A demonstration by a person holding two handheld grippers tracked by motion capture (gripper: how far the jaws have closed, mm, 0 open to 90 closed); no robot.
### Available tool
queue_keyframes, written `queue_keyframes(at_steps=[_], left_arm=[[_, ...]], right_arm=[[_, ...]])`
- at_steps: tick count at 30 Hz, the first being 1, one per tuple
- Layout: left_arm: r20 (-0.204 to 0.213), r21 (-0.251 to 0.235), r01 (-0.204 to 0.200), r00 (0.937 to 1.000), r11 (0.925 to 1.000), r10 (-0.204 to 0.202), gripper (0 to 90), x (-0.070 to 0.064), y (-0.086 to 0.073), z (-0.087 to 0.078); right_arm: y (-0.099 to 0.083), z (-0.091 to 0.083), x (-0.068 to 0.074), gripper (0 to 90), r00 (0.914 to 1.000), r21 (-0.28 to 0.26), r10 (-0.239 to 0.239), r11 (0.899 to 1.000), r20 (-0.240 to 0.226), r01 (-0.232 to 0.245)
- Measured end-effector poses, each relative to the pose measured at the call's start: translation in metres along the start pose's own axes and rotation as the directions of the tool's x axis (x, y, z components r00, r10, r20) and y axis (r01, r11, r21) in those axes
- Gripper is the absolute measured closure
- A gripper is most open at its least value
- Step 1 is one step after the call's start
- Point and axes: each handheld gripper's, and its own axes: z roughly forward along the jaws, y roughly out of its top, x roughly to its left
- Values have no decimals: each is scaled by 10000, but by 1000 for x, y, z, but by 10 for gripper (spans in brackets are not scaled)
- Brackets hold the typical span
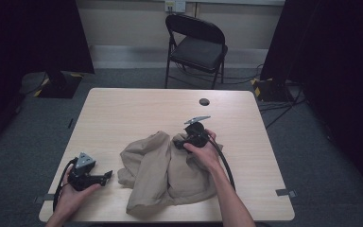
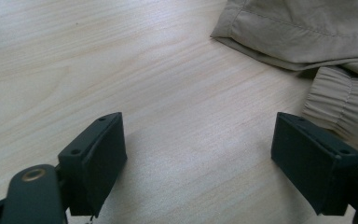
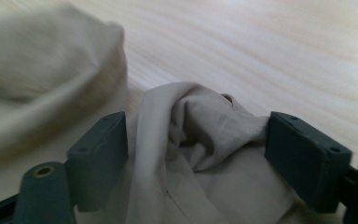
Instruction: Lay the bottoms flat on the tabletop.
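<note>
r tongs (image 3: 196,154) spread, straddling jacket (image 1: 163,172) fold nr counter (image 1: 123,113) centre; l tongs (image 2: 200,154) spread, idling; shallow bite risking slip.

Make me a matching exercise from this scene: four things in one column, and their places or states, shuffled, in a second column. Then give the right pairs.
Things:
1. left gripper
2. right gripper
3. beige garment
4. folding chair

Places or states:
A. crumpled on the wooden table
B. jaws wide apart with a bunch of cloth between them
C. on the floor beyond the table's far edge
D. jaws open over bare wood, beside an elastic cuff

Pairs: 1-D, 2-B, 3-A, 4-C
</note>
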Motion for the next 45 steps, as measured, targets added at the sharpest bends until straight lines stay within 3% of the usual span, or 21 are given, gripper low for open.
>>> queue_keyframes(at_steps=[4,5,7,10,18,24,30,35,39,41,45], left_arm=[[47,31,-82,10000,10000,82,170,1,0,0],[46,31,-83,10000,10000,83,170,1,0,0],[50,22,-72,10000,10000,72,170,1,0,0],[48,33,-86,10000,10000,86,170,1,0,0],[46,31,-85,10000,10000,85,170,1,0,0],[46,32,-90,9999,10000,90,170,1,0,0],[44,32,-87,10000,10000,87,170,1,0,0],[48,-6,-33,10000,10000,33,170,0,0,0],[44,34,-89,10000,10000,89,170,1,0,0],[40,-5,-31,10000,10000,31,170,0,0,0],[8,-6,-4,10000,10000,4,173,0,0,0]], right_arm=[[-11,13,-6,522,9998,293,210,9993,64,-212],[-14,13,-7,572,9996,262,259,9993,74,-261],[-17,10,-10,771,9989,3,463,9989,-43,-463],[-19,-2,-10,844,9986,-328,436,9985,-312,-446],[-27,-64,-10,850,9992,-1702,171,9851,-366,-231],[-50,-102,-14,848,9997,-2100,200,9774,-154,-228],[-87,-129,-20,842,9992,-2130,396,9764,111,-363],[-118,-133,-28,822,9975,-1669,582,9847,408,-506],[-140,-122,-35,781,9950,-1403,797,9876,607,-706],[-145,-115,-38,760,9931,-1248,968,9883,656,-881],[-147,-106,-36,727,9926,-1211,837,9900,884,-727]])
